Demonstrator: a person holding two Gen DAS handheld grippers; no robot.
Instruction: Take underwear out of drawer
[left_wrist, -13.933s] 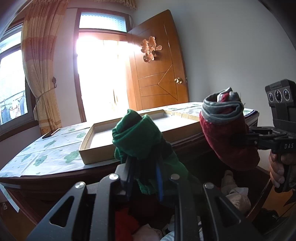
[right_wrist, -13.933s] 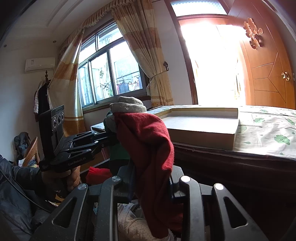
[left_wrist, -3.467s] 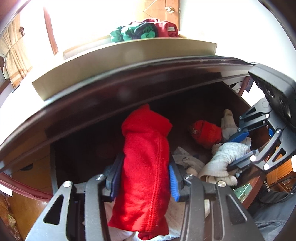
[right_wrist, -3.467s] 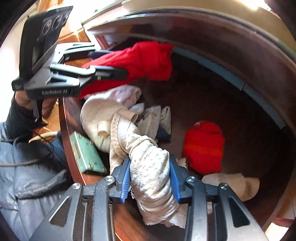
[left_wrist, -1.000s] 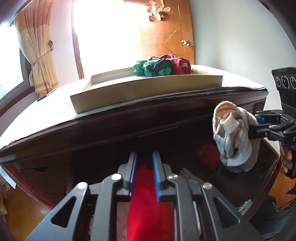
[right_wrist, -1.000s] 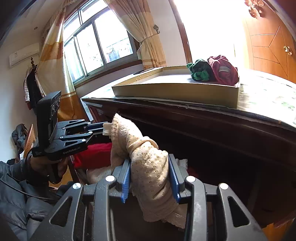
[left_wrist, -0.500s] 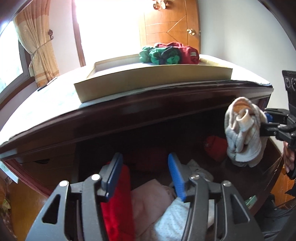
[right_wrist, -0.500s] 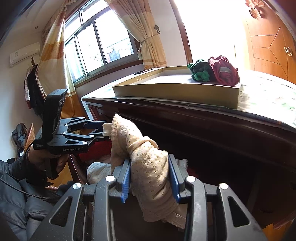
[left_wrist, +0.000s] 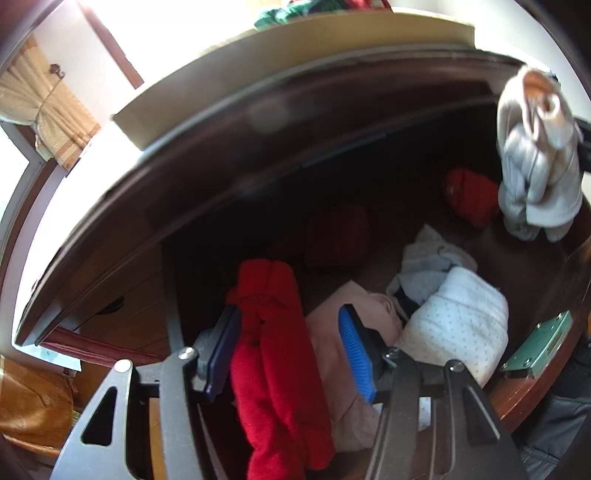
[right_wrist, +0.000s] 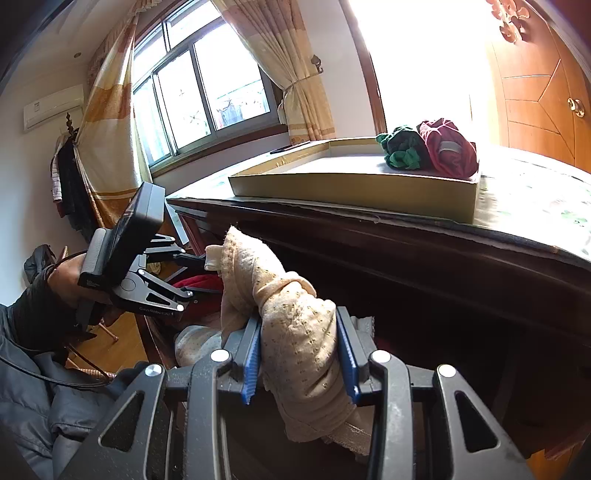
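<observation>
The left gripper (left_wrist: 290, 352) has tipped down into the drawer (left_wrist: 532, 391) since a second ago, jaws opening around the red underwear (left_wrist: 275, 373) (side lettering reads roughly "GenRobot.AI"). Above the drawer, the right gripper (right_wrist: 299, 360) clamps the beige underwear (right_wrist: 295, 332).

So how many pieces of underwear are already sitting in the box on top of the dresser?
2, both at the far right end of the shallow box: a rolled green piece and a dark red piece touching it. Others may be hidden behind them.
</observation>
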